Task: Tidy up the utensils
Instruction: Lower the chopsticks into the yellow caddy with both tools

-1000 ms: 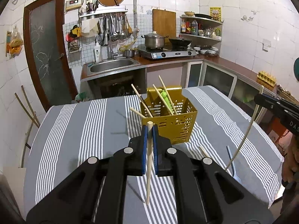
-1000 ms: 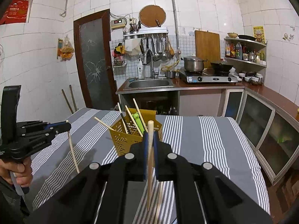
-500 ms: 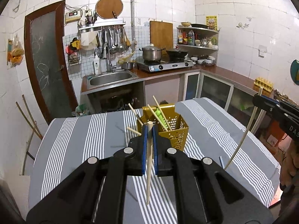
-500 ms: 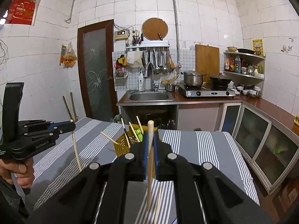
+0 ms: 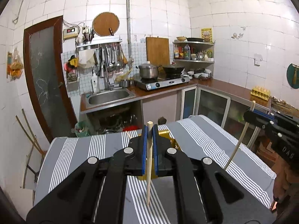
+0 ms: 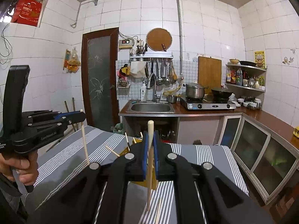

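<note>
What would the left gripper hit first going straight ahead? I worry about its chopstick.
Probably the yellow utensil basket, directly behind the left gripper shut on a chopstick; depth is unclear.

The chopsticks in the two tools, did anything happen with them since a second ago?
Both tools rose. The left tool and the right tool lifted their chopsticks up off the striped tablecloth, so the yellow basket now sits low, mostly hidden behind the tools. Nothing was let go: each tool stays shut on one chopstick, held upright. The basket has not moved.
</note>
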### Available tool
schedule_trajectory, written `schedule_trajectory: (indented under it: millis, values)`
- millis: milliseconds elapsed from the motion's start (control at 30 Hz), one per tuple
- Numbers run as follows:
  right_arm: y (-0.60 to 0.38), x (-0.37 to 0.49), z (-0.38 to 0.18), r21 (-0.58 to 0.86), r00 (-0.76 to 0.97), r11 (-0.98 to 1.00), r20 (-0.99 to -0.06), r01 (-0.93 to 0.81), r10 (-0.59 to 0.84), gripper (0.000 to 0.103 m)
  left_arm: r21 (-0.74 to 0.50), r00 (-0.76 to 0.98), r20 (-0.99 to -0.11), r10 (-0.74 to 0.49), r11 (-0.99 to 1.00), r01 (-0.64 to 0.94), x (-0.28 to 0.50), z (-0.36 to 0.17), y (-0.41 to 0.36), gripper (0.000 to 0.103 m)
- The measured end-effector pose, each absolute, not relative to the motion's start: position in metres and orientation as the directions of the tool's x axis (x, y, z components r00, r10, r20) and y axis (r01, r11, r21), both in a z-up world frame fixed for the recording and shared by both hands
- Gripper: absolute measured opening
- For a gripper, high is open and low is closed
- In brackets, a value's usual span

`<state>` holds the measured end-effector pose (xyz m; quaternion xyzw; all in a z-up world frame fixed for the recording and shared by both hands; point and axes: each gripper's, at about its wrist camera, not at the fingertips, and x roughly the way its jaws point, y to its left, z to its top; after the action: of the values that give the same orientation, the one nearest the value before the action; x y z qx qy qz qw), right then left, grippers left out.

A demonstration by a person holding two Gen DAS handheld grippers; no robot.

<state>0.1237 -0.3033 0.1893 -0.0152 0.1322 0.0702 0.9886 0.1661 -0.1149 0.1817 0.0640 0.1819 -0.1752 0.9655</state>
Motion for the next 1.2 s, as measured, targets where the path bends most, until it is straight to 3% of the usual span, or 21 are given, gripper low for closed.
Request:
schedule_trajectory:
  millis: [1200]
  values:
    - [-0.284, 0.238, 0.222, -0.015, 0.968, 0.990, -0.214, -0.139, 0.133, 0.006, 0.023, 0.890, -0.296, -0.348, 0.928, 0.371, 0.266, 0.212, -0.136, 0.005]
